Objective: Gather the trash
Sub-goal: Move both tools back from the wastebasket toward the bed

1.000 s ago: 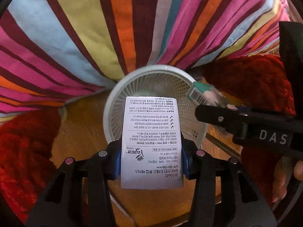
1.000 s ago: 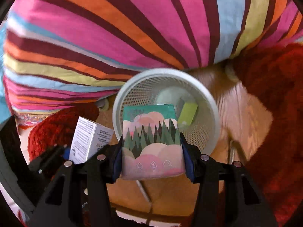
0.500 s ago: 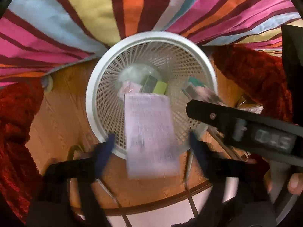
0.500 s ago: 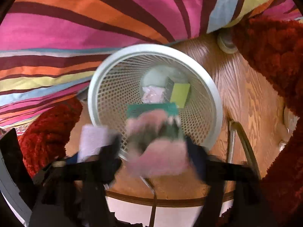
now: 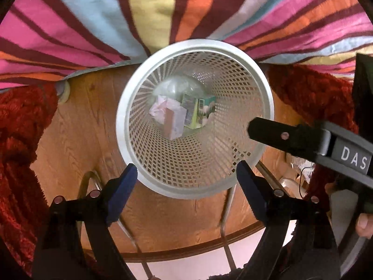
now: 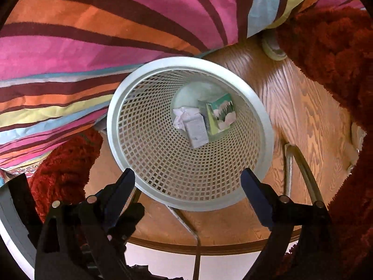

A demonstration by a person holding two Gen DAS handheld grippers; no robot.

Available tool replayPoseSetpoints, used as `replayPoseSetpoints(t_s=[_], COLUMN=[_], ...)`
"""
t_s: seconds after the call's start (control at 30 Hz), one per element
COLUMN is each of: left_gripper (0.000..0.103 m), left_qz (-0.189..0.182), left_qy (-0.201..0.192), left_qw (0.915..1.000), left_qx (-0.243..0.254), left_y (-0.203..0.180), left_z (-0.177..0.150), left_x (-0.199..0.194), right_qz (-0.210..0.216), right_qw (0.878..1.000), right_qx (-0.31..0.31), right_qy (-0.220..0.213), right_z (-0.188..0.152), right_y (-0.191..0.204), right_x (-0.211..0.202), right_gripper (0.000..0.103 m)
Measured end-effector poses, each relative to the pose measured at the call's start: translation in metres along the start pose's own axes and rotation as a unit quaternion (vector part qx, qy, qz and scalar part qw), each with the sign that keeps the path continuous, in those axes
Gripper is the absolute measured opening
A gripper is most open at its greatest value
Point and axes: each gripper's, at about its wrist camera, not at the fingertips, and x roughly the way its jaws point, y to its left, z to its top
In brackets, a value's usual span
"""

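Both the left gripper (image 5: pixel 184 171) and right gripper (image 6: pixel 187 179) hang spread and empty above the white mesh bin (image 5: pixel 265 98). At its bottom lie a white box (image 6: pixel 197 129), forest-print box (image 6: pixel 223 114) and crumpled paper (image 6: pixel 180 116). Only the left view shows the other gripper's finger at the right.

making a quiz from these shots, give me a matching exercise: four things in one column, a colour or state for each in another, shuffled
Things:
1. wastebasket
2. shaggy rug
3. crumpled paper
4. left gripper

States:
A. dark red
B. white mesh, standing on the wood floor
C. open, nothing between its fingers
D. lying at the bottom of the basket

Pairs: 1-B, 2-A, 3-D, 4-C
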Motion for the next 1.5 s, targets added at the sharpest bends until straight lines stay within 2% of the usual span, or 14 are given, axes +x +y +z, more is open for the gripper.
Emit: replayPoseSetpoints(t_s=[0.23,0.37,0.5,0.63,0.7,0.87,1.13,1.27,1.4,1.5], left_gripper=[0.085,0.085,0.085,0.086,0.092,0.092,0.092,0.092,0.092,0.092], left_qz=[0.017,0.019,0.020,0.029,0.044,0.039,0.052,0.063,0.060,0.048], left_qy=[-0.038,-0.087,-0.147,-0.201,-0.230,-0.289,-0.385,-0.415,-0.423,-0.431], left_qw=[0.9989,0.9958,0.9887,0.9786,0.9717,0.9565,0.9210,0.9071,0.9037,0.9008], left_qx=[-0.022,-0.019,-0.023,-0.030,-0.027,-0.005,0.031,0.032,0.025,0.018], left_y=[0.004,0.003,0.005,0.008,0.007,0.001,-0.004,-0.001,0.003,0.001], left_z=[-0.005,-0.012,-0.020,-0.026,-0.031,-0.039,-0.046,-0.033,-0.012,0.006], left_x=[-0.021,-0.044,-0.072,-0.097,-0.113,-0.146,-0.203,-0.227,-0.247,-0.264], right_qz=[0.030,0.038,0.044,0.058,0.066,0.087,0.043,0.029,0.007,0.005], right_qw=[0.999,0.996,0.988,0.972,0.963,0.933,0.872,0.868,0.851,0.851], right_qx=[-0.008,-0.040,-0.066,-0.088,-0.097,-0.119,-0.172,-0.209,-0.231,-0.229], right_qy=[-0.037,-0.073,-0.129,-0.208,-0.243,-0.329,-0.456,-0.449,-0.471,-0.473], right_z=[-0.008,-0.015,-0.022,-0.031,-0.035,-0.045,-0.047,-0.034,-0.027,-0.017], right_y=[0.005,0.016,0.024,0.027,0.027,0.028,0.036,0.052,0.070,0.085], right_x=[-0.021,-0.038,-0.062,-0.095,-0.110,-0.151,-0.198,-0.209,-0.222,-0.227], right_gripper=[0.088,0.088,0.088,0.088,0.096,0.096,0.096,0.096,0.096,0.096])
